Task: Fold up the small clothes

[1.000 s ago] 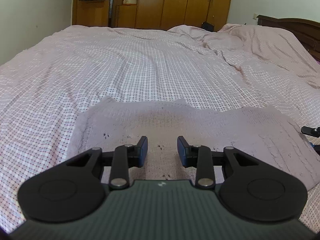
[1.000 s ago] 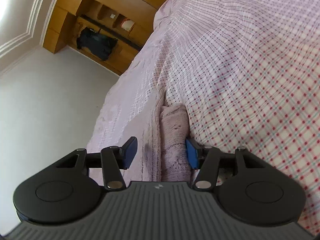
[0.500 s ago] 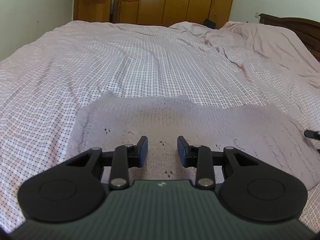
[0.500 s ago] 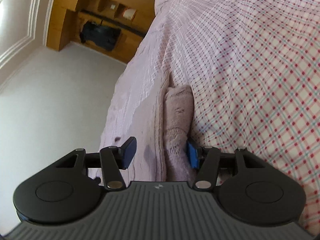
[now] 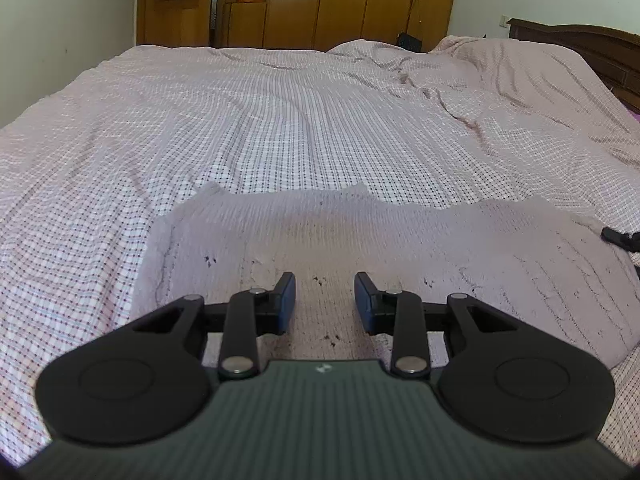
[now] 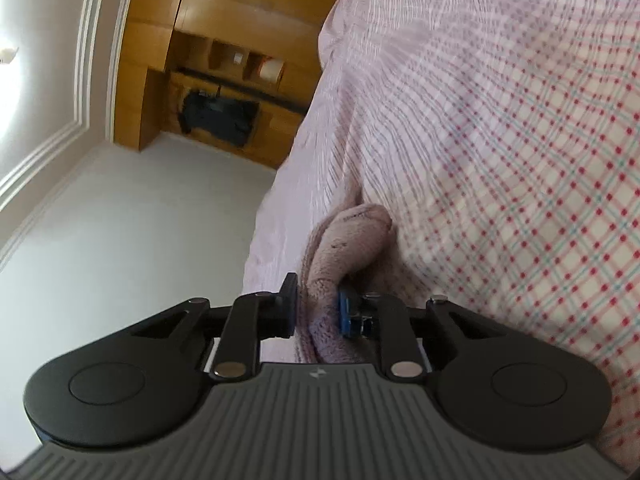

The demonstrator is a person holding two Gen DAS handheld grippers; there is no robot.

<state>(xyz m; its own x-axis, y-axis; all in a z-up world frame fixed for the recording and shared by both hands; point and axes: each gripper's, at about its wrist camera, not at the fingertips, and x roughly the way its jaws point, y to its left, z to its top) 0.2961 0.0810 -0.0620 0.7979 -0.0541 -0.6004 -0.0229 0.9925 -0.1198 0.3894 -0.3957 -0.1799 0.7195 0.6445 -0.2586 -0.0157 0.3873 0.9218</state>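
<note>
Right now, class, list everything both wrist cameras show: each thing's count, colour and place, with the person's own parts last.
knitted garment: one, mauve-pink, spread flat on the bed
bedspread: one, pink-and-white checked, covering the bed
wardrobe: one, brown wood, far wall
dark clothing: one, black, hanging in the wardrobe niche
headboard: one, dark wood, far right
left gripper: one, black, blue pads, jaws open over the garment
right gripper: one, black, jaws shut on the garment's edge

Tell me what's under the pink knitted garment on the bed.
The knitted garment lies on the checked bedspread, which shows all around it. Anything beneath its middle is covered.
</note>
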